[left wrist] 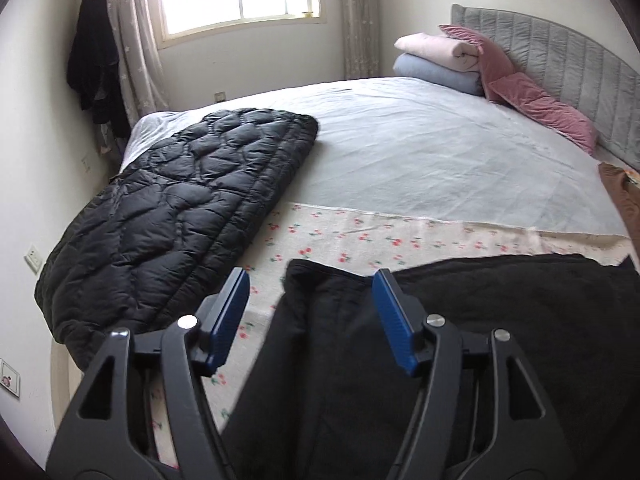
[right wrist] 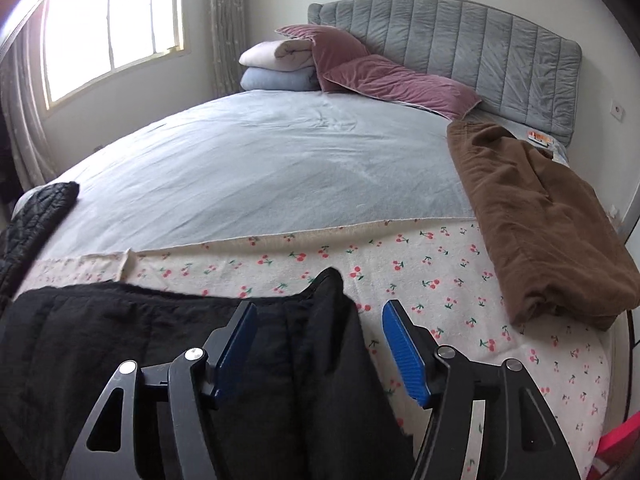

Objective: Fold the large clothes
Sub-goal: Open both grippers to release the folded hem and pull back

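A large black garment (left wrist: pixel 460 332) lies flat along the near edge of the bed; it also shows in the right wrist view (right wrist: pixel 140 344). My left gripper (left wrist: pixel 310 280) is open, its jaws astride the garment's left corner just above the fabric. My right gripper (right wrist: pixel 320 314) is open, its jaws astride the garment's right corner. Neither holds anything. The garment's near part is hidden under the grippers.
A folded black quilted jacket (left wrist: pixel 180 208) lies at the bed's left edge. A folded brown garment (right wrist: pixel 540 216) lies at the right edge. Pink pillows (right wrist: pixel 392 76) and folded blankets (right wrist: pixel 276 64) sit by the grey headboard (right wrist: pixel 460 36). Cherry-print sheet (right wrist: pixel 440 264) covers the near bed.
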`<state>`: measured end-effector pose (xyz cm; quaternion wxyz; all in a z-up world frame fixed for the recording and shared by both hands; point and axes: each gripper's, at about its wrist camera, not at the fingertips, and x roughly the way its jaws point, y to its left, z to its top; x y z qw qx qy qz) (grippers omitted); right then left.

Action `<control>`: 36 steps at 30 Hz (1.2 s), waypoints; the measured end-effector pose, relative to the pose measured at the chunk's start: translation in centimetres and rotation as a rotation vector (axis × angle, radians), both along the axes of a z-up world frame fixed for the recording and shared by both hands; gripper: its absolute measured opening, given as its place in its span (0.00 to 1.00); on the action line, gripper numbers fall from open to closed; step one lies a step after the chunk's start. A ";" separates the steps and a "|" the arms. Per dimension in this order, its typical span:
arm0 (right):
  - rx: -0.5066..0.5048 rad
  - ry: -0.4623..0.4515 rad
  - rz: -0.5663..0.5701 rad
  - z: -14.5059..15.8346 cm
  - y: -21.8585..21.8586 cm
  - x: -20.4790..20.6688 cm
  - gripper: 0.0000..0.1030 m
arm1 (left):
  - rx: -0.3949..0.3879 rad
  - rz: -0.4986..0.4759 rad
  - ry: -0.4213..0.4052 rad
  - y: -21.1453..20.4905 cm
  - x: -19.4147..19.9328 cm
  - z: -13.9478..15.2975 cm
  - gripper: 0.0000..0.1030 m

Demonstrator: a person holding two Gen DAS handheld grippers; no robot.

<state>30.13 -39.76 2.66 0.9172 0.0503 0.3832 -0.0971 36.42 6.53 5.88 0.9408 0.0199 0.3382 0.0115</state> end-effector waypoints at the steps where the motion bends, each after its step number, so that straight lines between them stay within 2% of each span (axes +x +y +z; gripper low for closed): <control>1: 0.019 0.012 0.045 0.2 1.4 -0.4 0.64 | -0.036 -0.051 0.007 -1.3 -1.0 0.4 0.64; 5: 0.053 0.078 0.280 -0.8 10.7 -1.2 0.64 | -0.153 -0.235 0.091 -7.8 -3.0 -0.6 0.67; 7: 0.042 0.095 0.368 -2.0 14.6 -0.8 0.64 | -0.145 -0.264 0.119 -10.4 -3.1 -2.1 0.67; 9: 0.036 0.114 0.367 -3.3 15.5 0.5 0.64 | -0.080 -0.250 0.130 -11.4 -2.1 -3.7 0.67; 11: 0.059 0.138 0.318 -4.4 13.0 2.2 0.64 | -0.011 -0.196 0.154 -9.8 0.1 -5.3 0.67; 13: 0.084 0.163 0.225 -5.4 8.1 4.1 0.64 | 0.042 -0.108 0.161 -6.1 2.4 -6.5 0.67; 15: 0.100 0.214 0.118 -6.6 2.1 5.6 0.63 | 0.188 0.027 0.180 -2.0 4.2 -7.8 0.63; 16: 0.190 0.209 0.101 -6.9 -0.7 6.0 0.52 | 0.211 0.064 0.214 0.0 5.1 -8.5 0.63; 17: 0.243 0.204 0.072 -6.8 -2.8 6.2 0.41 | 0.176 0.098 0.249 2.2 5.7 -9.0 0.62; 19: 0.073 0.222 -0.099 -6.3 -5.6 6.3 0.41 | 0.162 0.211 0.282 5.8 6.1 -9.1 0.62; 20: 0.014 0.233 -0.173 -6.1 -6.7 6.0 0.47 | 0.148 0.242 0.287 6.9 6.1 -8.8 0.61; 22: 0.098 0.223 -0.223 -5.6 -8.5 4.6 0.47 | 0.117 0.277 0.287 8.2 5.6 -8.1 0.59; 24: 0.113 0.200 -0.176 -4.6 -7.7 3.0 0.48 | 0.102 0.237 0.265 7.5 4.2 -6.8 0.59; 26: 0.078 0.173 -0.100 -3.3 -5.2 1.0 0.57 | 0.085 0.171 0.237 5.5 2.1 -5.4 0.61; 27: 0.072 0.166 -0.070 -2.7 -3.8 -0.2 0.61 | 0.060 0.128 0.230 4.3 0.6 -4.7 0.64; 29: 0.083 0.142 0.012 -1.7 -0.4 -2.5 0.70 | 0.015 0.045 0.243 1.7 -1.8 -3.6 0.77; 32: 0.066 0.135 0.169 -1.3 5.8 -5.1 0.78 | -0.026 -0.094 0.246 -1.7 -5.8 -2.6 0.83; 36: 0.014 0.148 0.323 -1.8 11.9 -8.4 0.80 | -0.034 -0.157 0.218 -3.9 -10.5 -2.8 0.90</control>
